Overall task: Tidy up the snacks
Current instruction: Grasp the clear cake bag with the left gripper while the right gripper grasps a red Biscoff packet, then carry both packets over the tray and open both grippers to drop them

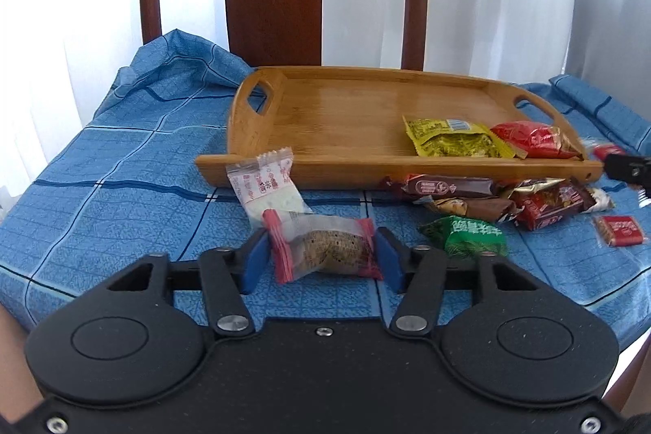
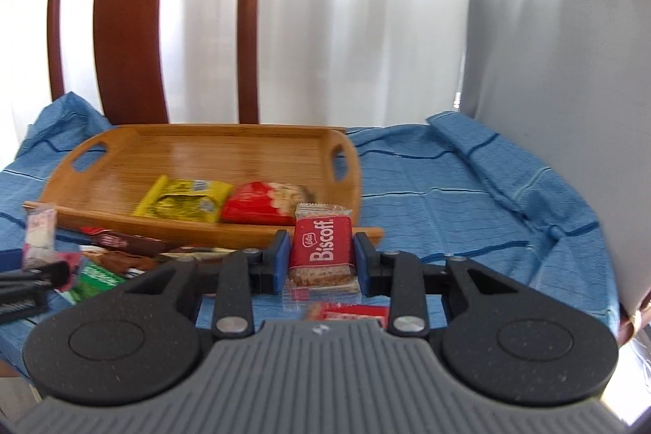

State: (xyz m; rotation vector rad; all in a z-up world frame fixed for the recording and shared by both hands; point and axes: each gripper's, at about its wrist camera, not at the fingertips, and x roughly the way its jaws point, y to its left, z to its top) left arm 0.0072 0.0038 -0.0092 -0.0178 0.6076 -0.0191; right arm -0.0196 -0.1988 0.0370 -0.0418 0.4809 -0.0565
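The left gripper (image 1: pixel 321 257) is pitched downward, its blue pads (image 1: pixel 256 263) set on either side of a clear red-edged wrapper (image 1: pixel 325 249), with the right-hand pad seen just beside the wrapper's red end. The right gripper (image 2: pixel 321 259) is likewise pitched downward and is clamped by its blue pads (image 2: pixel 280 259) on a red Biscoff packet (image 2: pixel 321 243), held upright between them.

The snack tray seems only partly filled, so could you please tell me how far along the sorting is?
Done: a yellow packet and a red packet lie in the wooden tray. In hand: the right claw is shut on a Biscoff biscuit; a clear-wrapped cookie sits between the left claw pads, not yet gripped. Left: the white candy, green packet and chocolate bars on the cloth.
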